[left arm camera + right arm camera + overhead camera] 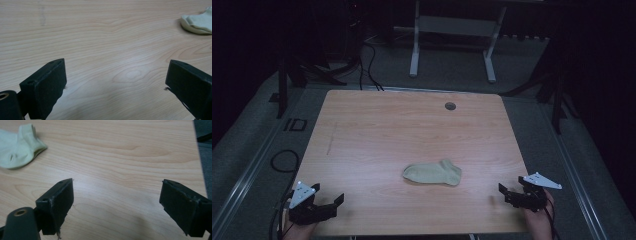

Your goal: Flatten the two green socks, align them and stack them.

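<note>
A pale yellow-green ankle sock lies flat on the wooden table, a little in front of its middle. The left gripper rests at the near left corner, open, with bare wood between its jaws; the sock's toe end lies far off at the upper right of the left gripper view. At the near right edge the right gripper is held open and holds nothing. The sock's cuff end lies at the upper left of the right gripper view, well beyond its jaws.
A small round grommet sits in the tabletop near the far edge. Beyond the table stand a white desk frame and cables on a grey floor. A cable loop lies left of the table.
</note>
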Motion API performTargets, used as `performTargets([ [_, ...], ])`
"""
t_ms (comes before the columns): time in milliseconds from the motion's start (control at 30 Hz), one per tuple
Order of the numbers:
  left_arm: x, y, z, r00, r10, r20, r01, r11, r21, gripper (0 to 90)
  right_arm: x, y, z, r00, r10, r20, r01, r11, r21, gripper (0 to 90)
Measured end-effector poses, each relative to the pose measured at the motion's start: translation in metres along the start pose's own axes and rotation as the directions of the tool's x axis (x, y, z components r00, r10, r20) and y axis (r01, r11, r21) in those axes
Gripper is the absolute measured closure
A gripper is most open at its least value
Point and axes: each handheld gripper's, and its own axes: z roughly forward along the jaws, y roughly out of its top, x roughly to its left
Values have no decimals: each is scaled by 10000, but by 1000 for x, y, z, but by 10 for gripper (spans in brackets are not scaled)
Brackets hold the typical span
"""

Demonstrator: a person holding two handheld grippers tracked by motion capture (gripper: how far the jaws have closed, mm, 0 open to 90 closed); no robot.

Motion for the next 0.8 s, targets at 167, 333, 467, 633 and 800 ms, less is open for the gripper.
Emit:
performTargets([
  [167,5,-3,-7,10000,38,-32,-39,9998,-196,36,-4,-9,-3,9975,470,531,-448,9981,-415,110],
  [333,9,-4,-11,9990,-73,-431,57,9992,-384,36,-6,-14,-7,9874,822,1351,-709,9937,-869,105],
  [467,10,-4,-14,9974,37,-725,-70,9989,-459,36,-7,-17,-7,9805,958,1713,-803,9922,-948,105],
  [633,13,-5,-18,9904,-356,-1339,238,9958,-887,36,-7,-18,-6,9755,963,1976,-784,9923,-963,105],
  [800,14,-6,-21,9778,-464,-2044,216,9923,-1218,36,-8,-18,-6,9675,1219,2213,-950,9872,-1283,106],
])
